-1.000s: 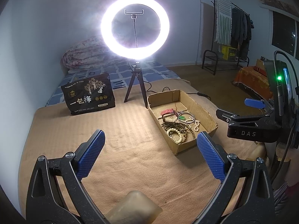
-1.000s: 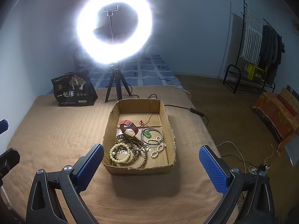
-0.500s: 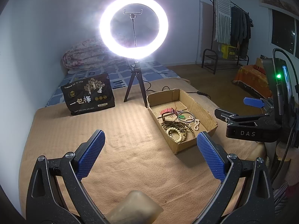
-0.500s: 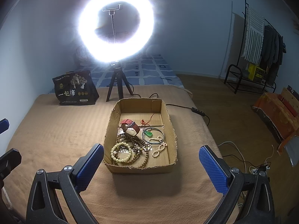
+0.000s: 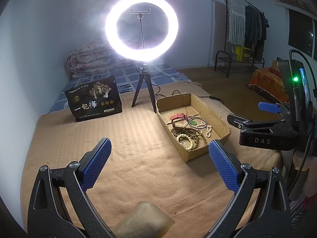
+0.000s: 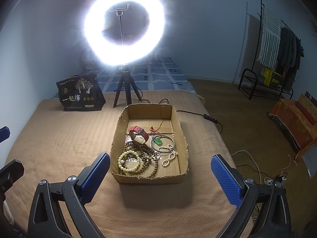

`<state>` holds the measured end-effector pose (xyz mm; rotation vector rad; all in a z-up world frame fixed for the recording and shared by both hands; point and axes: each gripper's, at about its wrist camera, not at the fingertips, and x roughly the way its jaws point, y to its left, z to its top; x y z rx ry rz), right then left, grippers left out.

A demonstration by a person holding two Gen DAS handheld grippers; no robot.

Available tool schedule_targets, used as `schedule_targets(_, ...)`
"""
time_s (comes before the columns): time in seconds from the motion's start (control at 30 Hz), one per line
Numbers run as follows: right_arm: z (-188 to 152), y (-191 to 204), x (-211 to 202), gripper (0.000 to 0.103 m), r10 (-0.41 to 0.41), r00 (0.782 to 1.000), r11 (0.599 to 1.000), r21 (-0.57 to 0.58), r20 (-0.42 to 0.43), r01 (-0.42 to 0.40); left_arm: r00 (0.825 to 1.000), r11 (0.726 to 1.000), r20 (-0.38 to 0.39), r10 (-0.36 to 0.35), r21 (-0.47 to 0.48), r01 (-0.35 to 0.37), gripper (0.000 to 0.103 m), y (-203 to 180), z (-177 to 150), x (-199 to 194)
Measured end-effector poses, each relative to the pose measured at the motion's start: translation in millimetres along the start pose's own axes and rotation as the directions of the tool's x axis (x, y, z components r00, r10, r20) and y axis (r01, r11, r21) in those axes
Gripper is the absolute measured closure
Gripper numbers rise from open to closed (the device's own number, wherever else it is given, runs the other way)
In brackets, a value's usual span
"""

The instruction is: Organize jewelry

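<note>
Ring light [image 6: 124, 25] glare blurs bedding behind it. Bead strands [image 6: 147, 158] tangled, can't separate. Left gripper [image 6: 6, 158] cut off at frame edge.

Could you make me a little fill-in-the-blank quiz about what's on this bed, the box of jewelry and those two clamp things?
1. All the jewelry lies inside the ____ box.
2. The watch has a ____ strap.
3. Both the left gripper and the right gripper are ____, holding nothing.
4. The black bag stands to the ____ of the ring light tripod.

Missing words: cardboard; red; open; left
</note>
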<state>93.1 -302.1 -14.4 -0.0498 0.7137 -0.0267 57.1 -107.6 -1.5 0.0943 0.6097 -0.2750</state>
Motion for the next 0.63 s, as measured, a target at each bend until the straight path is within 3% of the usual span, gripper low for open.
schedule_targets(0.63, -3.0, 2.8, 0.8, 0.000, 0.010, 1.000, 1.000, -0.014, -0.005, -0.010, 1.000, 1.000, 0.009, 0.011, 0.001, -0.011, 0.003, -1.0, -6.2, -4.1)
